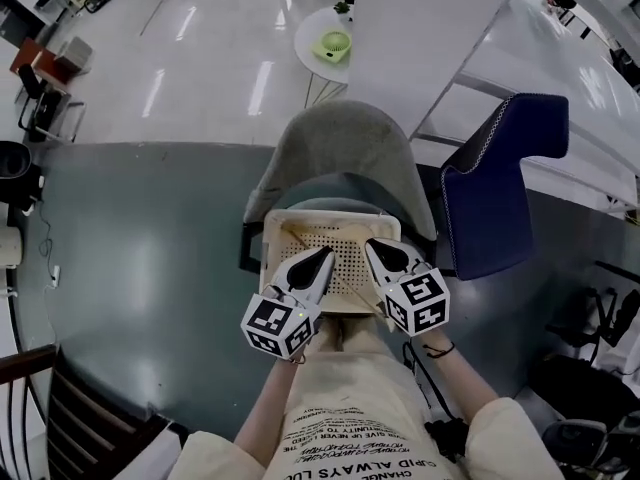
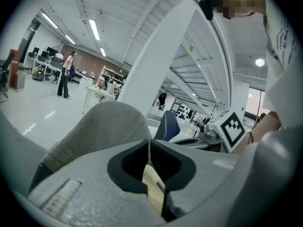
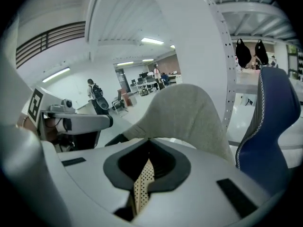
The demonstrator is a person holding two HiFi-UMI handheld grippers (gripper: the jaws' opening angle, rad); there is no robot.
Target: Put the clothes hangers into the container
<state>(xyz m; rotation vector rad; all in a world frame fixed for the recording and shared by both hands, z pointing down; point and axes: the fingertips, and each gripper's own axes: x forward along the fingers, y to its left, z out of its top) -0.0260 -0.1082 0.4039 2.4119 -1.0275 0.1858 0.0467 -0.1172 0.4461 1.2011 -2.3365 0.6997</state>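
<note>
Grey floor is showing around the seat I am working over. Nearest, the left gripper [image 1: 324, 258] and the right gripper [image 1: 376, 250] are each pinching the near rim of the perforated container [image 1: 268, 244]. A thin hanger [image 1: 345, 283] seems to be lying inside. I am aiming to move both sides level, so nothing tips toward the chair back [image 1: 340, 143] beyond.

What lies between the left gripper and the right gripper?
A stretch of the container, cream and perforated. The left gripper and the right gripper each pinch its near rim. The head view shows this.
</note>
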